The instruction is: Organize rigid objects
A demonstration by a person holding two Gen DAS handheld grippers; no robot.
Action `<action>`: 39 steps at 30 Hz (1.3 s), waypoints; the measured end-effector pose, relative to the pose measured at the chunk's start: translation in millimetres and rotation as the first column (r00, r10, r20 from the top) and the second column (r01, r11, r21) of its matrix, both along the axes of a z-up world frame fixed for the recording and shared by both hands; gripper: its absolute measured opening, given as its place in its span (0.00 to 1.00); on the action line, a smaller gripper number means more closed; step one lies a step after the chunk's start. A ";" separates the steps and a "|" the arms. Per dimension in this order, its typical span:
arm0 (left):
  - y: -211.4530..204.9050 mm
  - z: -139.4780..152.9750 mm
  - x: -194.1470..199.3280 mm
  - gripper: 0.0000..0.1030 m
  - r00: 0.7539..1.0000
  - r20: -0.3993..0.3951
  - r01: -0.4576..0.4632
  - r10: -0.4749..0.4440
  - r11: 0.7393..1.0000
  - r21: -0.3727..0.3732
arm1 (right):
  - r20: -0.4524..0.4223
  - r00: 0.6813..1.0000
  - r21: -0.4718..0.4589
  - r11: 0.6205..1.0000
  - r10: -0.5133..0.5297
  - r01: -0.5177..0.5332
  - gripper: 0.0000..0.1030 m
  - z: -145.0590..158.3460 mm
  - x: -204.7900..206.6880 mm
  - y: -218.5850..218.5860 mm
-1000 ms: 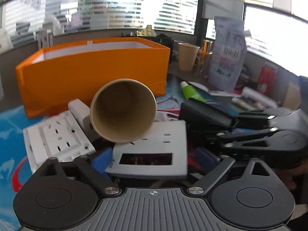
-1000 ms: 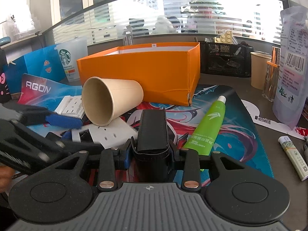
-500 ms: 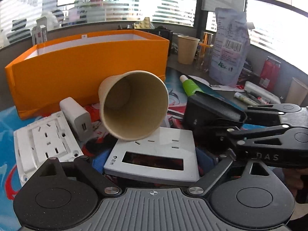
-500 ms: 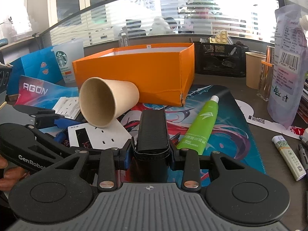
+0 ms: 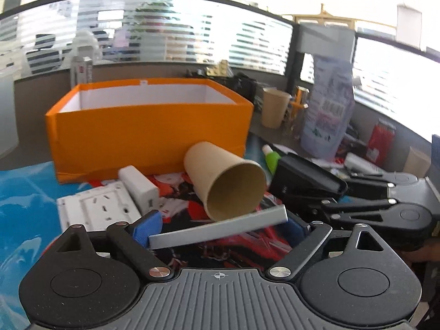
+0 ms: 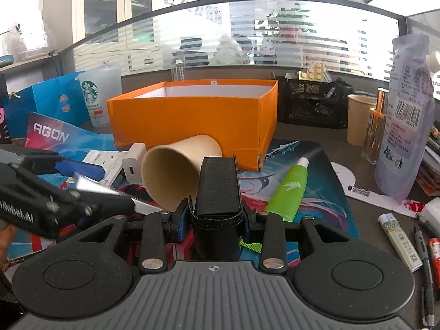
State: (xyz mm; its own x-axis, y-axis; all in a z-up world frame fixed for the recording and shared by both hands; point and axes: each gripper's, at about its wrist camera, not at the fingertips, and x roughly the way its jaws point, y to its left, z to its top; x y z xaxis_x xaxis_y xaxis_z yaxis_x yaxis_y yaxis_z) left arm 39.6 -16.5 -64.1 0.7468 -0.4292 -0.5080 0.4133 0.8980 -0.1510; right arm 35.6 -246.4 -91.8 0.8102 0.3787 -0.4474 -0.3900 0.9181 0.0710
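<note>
Two grippers are seen: the left gripper (image 5: 220, 228), its jaws lately narrowing, is clamped on a grey plate (image 5: 217, 233); the right gripper (image 6: 216, 214) is clamped on a black case (image 6: 217, 189), near an orange box (image 6: 192, 115).

A dark desk (image 6: 365, 217) carries a printed mat (image 6: 324, 192), orange box (image 6: 192, 118) and green tube (image 6: 288, 189).

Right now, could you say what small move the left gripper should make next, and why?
Probably lift the flat grey plastic panel higher: the left gripper, whose jaws have just been closing, holds it tilted, and the tipped brown paper cup seems to rest against it.
</note>
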 end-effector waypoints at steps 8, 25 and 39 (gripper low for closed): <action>29.6 25.1 9.2 0.20 0.999 -0.028 -0.035 0.032 0.993 -0.115 | 0.070 0.998 0.004 1.000 -0.004 0.004 0.31 21.1 -4.3 -5.7; 7.6 7.5 3.7 0.88 1.000 -0.011 0.014 -0.015 0.998 -0.063 | 0.033 0.999 0.000 1.000 0.011 -0.011 0.31 12.6 -1.5 1.0; -39.5 -5.6 43.3 0.97 1.000 0.022 0.007 -0.010 0.994 0.111 | 0.021 1.000 0.009 1.000 -0.018 0.018 0.31 7.0 2.9 -11.1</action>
State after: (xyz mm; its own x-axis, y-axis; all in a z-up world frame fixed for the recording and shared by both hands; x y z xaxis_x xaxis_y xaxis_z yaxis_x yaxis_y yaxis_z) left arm 82.9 -56.0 -69.7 0.7554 -0.3774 -0.5356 0.4232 0.9051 -0.0410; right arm 38.5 -257.5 -84.8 0.8259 0.3680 -0.4271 -0.3751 0.9243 0.0711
